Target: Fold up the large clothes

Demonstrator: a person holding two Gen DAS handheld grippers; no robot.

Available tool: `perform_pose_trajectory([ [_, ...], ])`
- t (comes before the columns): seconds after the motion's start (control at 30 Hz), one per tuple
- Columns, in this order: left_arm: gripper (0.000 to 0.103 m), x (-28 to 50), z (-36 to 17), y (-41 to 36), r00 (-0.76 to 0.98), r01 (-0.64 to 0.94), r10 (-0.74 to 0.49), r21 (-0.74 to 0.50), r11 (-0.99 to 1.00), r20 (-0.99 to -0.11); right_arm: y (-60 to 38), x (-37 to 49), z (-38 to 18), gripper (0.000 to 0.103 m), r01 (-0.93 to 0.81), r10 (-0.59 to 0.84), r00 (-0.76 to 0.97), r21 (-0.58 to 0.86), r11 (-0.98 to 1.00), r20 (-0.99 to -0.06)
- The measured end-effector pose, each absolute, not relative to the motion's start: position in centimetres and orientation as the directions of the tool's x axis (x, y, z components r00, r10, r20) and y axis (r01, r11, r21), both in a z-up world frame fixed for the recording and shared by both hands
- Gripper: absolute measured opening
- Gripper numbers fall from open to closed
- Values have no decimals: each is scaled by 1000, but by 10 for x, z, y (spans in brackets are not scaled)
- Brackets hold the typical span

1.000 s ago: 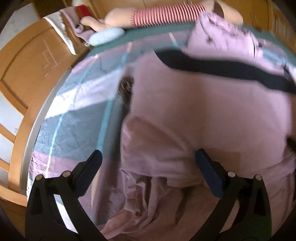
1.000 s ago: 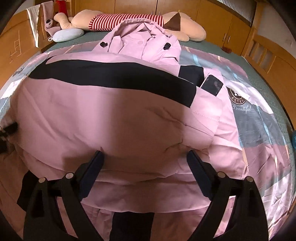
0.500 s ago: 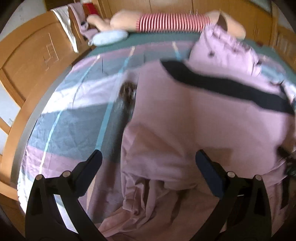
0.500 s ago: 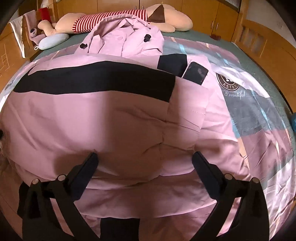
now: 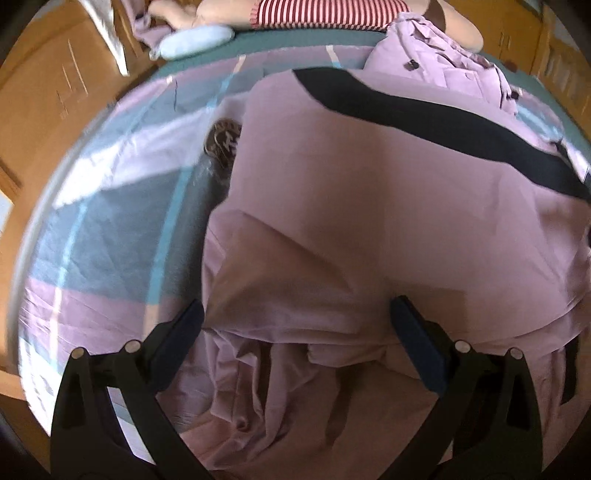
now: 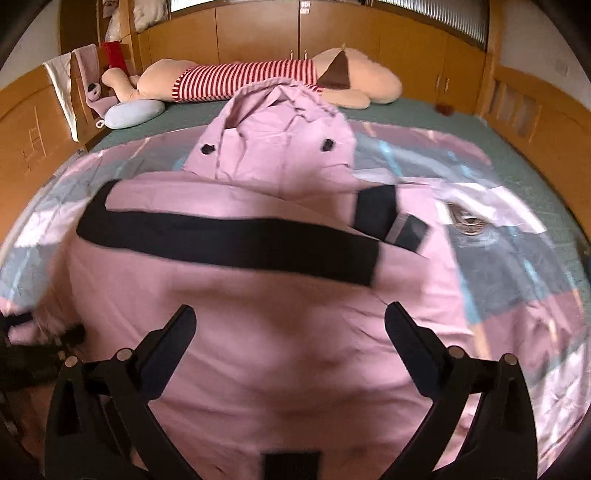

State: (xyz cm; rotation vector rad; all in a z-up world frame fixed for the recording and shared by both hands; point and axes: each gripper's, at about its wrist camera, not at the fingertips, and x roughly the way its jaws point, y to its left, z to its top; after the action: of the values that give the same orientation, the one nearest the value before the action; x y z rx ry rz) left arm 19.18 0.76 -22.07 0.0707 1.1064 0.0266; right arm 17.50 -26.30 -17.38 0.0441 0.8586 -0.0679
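A large pink hooded coat [image 6: 258, 295] with a black band [image 6: 229, 243] across it lies spread on the bed, its hood [image 6: 280, 136] toward the headboard end. My right gripper [image 6: 290, 332] hangs open above the coat's lower middle, nothing between its fingers. In the left wrist view the same coat [image 5: 369, 221] fills the right side, with its rumpled hem [image 5: 266, 369] near the bottom. My left gripper [image 5: 295, 332] is open over that hem, clear of the cloth. At the left edge of the right wrist view, dark parts of the left gripper [image 6: 37, 347] show.
The bed wears a checked pink, grey and blue cover [image 5: 110, 236] with a round logo [image 6: 467, 221]. A striped plush toy [image 6: 258, 81] and a pale blue pillow [image 6: 133, 112] lie at the far end. Wooden bed boards [image 6: 33, 136] and wardrobes [image 6: 332, 33] surround it.
My right gripper opened wider and rose, tilting up so the far end of the room shows. The left gripper shifted slightly and turned; the coat stays lying flat.
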Motion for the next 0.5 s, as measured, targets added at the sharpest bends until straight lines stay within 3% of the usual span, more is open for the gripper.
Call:
perform_pose_trajectory([
  [0.2, 101, 195, -227, 22, 403, -35, -42, -61, 998, -914, -250, 221, -220, 102, 78, -89, 582, -53, 996, -808],
  [0.33, 101, 193, -223, 15, 424, -17, 2, -6, 1000, -906, -248, 216, -226, 102, 59, -101, 598, -82, 995, -795],
  [0.43, 101, 189, -218, 1, 472, 13, 87, 105, 994, -877, -253, 220, -214, 102, 63, -98, 572, -76, 995, -814],
  [0.5, 101, 187, -216, -8, 497, 29, 132, 168, 985, -858, -262, 212, -193, 102, 115, -131, 640, -74, 991, -757],
])
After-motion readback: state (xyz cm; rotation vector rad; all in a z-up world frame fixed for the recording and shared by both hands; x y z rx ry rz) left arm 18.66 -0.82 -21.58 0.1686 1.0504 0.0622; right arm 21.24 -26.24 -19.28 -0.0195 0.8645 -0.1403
